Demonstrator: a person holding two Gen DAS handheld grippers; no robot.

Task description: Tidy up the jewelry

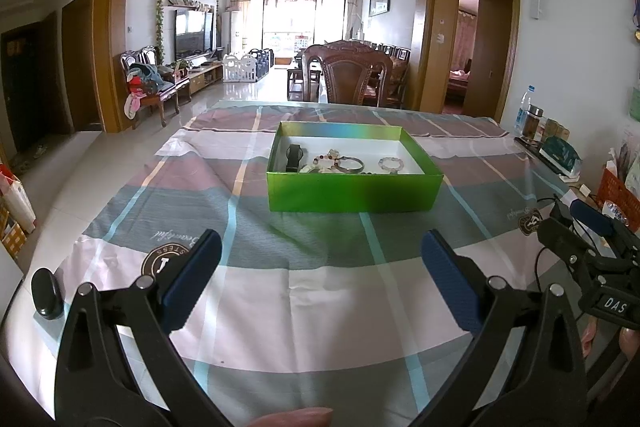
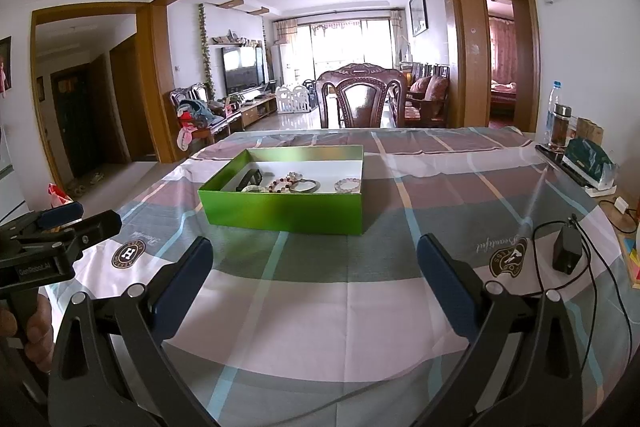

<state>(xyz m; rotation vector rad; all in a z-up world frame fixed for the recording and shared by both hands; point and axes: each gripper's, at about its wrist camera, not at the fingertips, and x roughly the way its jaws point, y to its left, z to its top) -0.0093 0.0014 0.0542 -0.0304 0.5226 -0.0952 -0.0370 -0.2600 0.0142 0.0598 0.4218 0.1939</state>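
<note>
While the left gripper [image 1: 322, 259] and right gripper [image 2: 316, 263] both hover wide apart and empty just short of the green box [image 2: 288, 211] on the counter [image 2: 360, 299], bracelets [image 2: 294, 183] and a black watch [image 2: 250, 179] lie inside that box.

Bright living room — glossy tiled floor [image 1: 248, 95], carved wooden chair [image 1: 352, 77], television [image 1: 192, 35] — daylight through balcony windows [image 1: 296, 23].
</note>
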